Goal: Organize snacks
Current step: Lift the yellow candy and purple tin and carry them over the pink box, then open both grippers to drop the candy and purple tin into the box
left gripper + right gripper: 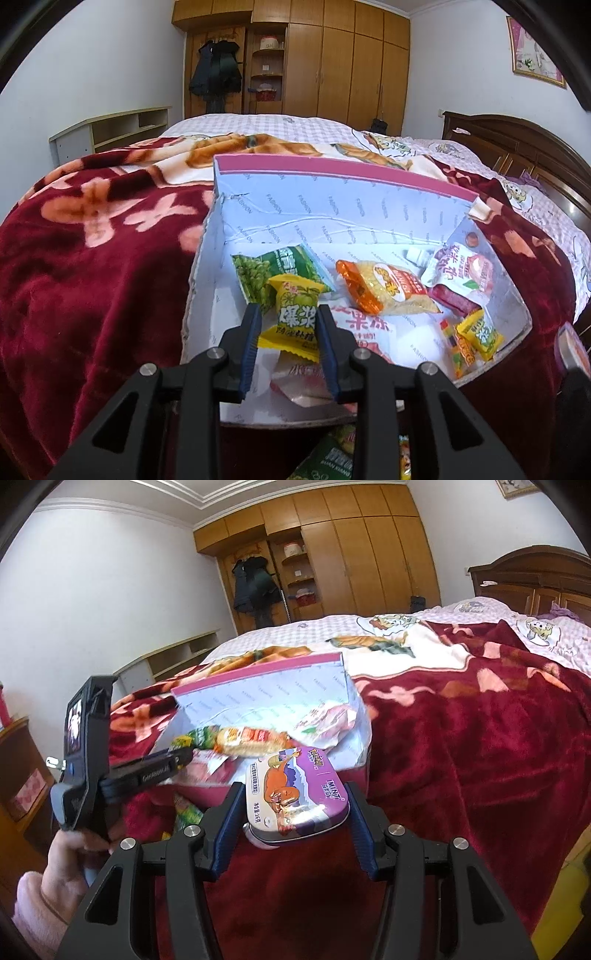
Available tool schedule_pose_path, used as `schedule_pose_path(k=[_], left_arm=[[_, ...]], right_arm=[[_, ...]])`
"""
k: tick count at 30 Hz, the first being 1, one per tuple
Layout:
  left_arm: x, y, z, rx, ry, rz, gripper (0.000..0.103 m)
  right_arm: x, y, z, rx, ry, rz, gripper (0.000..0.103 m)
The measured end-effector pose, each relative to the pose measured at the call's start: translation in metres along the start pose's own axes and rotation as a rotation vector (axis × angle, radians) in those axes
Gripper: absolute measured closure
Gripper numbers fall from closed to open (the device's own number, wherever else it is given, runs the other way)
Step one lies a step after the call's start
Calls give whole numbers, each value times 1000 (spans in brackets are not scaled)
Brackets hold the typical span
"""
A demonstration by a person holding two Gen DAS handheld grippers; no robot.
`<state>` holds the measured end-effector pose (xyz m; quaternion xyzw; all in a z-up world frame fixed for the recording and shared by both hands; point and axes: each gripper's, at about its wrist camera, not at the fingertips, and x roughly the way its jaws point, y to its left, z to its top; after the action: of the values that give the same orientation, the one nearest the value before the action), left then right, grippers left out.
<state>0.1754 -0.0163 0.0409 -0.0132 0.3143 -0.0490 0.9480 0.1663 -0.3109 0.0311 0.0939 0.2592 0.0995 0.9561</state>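
Note:
A white cardboard box (207, 280) with a pink-edged lid lies open on the bed and holds several snack packets. My left gripper (289, 314) is shut on a yellow candy packet (295, 314) and holds it over the box's near left part. In the box lie a green pea packet (258, 271), an orange noodle packet (384, 291) and a white-pink pouch (461, 273). My right gripper (293, 794) is shut on a purple mint tin (295, 790), just short of the box (258, 690). The left gripper also shows in the right wrist view (177, 757).
A dark red flowered blanket (92, 277) covers the bed around the box. More snack packets (332, 458) lie on the blanket below the box's near edge. A wooden headboard (517, 147) stands at right, a wardrobe (332, 62) behind.

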Motion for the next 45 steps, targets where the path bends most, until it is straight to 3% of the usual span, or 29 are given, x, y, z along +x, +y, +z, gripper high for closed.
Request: schedule_pose_path(k=[2,4,10,24,37,45], left_arm=[[1,-1,0,0,-2,3,68],[2,-2,0,7,1,9,56],[3,2,-1,-17,0,13,48],[4,2,-3,-30,7,3,46],[4,3,-3,-34,12,-4,46],[5,1,-4,-26,12,-8,42]], right_arm=[[4,-1,6,0,2,-1,49],[8,-2,10,-1,6,2,49],[25,-3,20,1,24,6,49],[80,-8,57,-28,77,23,49],[146,-20,82,-78,137,-61,49],[155,-14,84,-114,142,-67,48]])
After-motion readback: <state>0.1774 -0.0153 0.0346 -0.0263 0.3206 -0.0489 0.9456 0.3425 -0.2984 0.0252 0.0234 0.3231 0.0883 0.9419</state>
